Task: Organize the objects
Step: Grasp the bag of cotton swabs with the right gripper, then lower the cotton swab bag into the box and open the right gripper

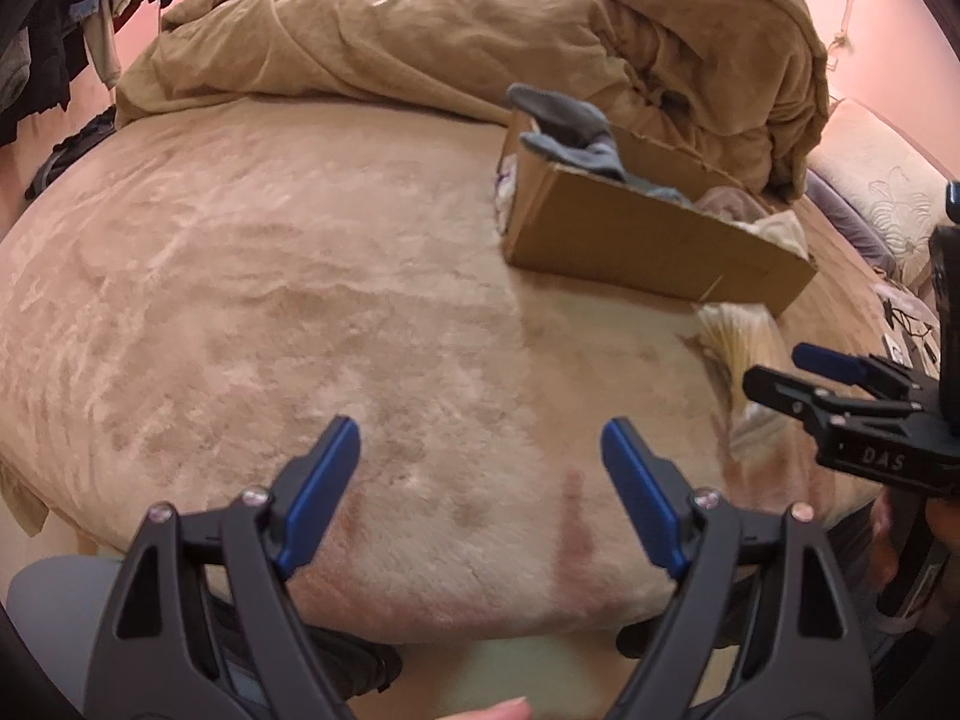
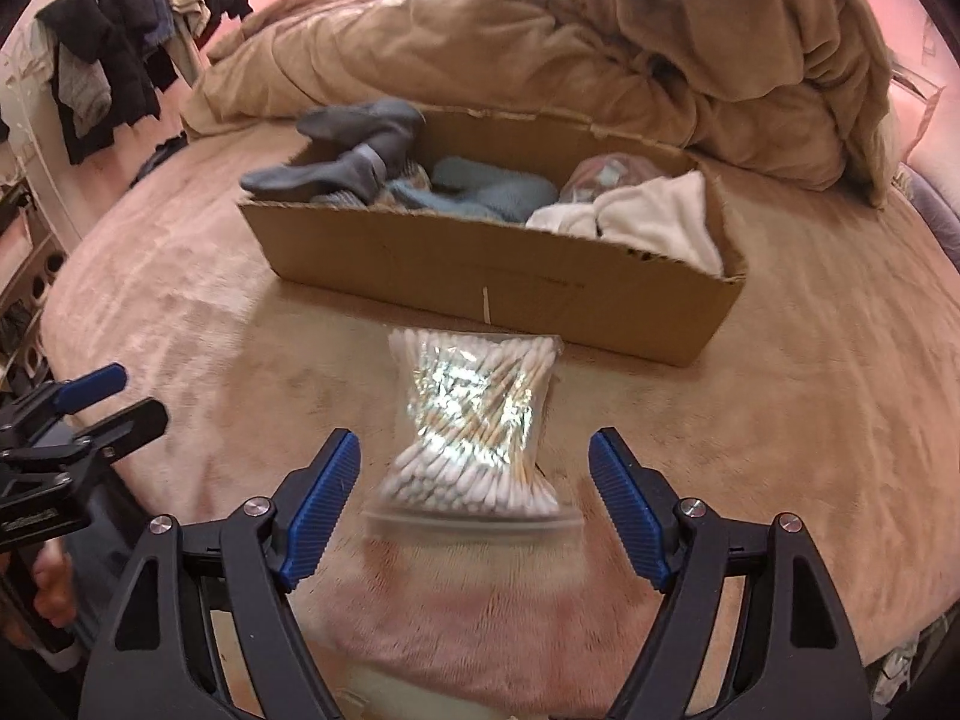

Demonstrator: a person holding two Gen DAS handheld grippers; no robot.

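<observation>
A clear bag of cotton swabs (image 2: 474, 426) lies on the bed just in front of a long cardboard box (image 2: 480, 270). The box holds grey socks (image 2: 354, 150), a blue cloth (image 2: 486, 186) and a white cloth (image 2: 648, 216). My right gripper (image 2: 474, 450) is open, its blue pads either side of the bag's near end, apart from it. My left gripper (image 1: 480, 438) is open and empty over bare bed, left of the box (image 1: 630, 240). The bag (image 1: 741, 342) shows blurred in the left wrist view beside the right gripper (image 1: 780, 372).
A rumpled tan duvet (image 2: 600, 42) is piled behind the box. Dark clothes hang on a rack (image 2: 120, 48) at the far left. A pillow (image 1: 870, 192) lies at the right edge of the bed. The bed's front edge (image 2: 480, 630) is just below the grippers.
</observation>
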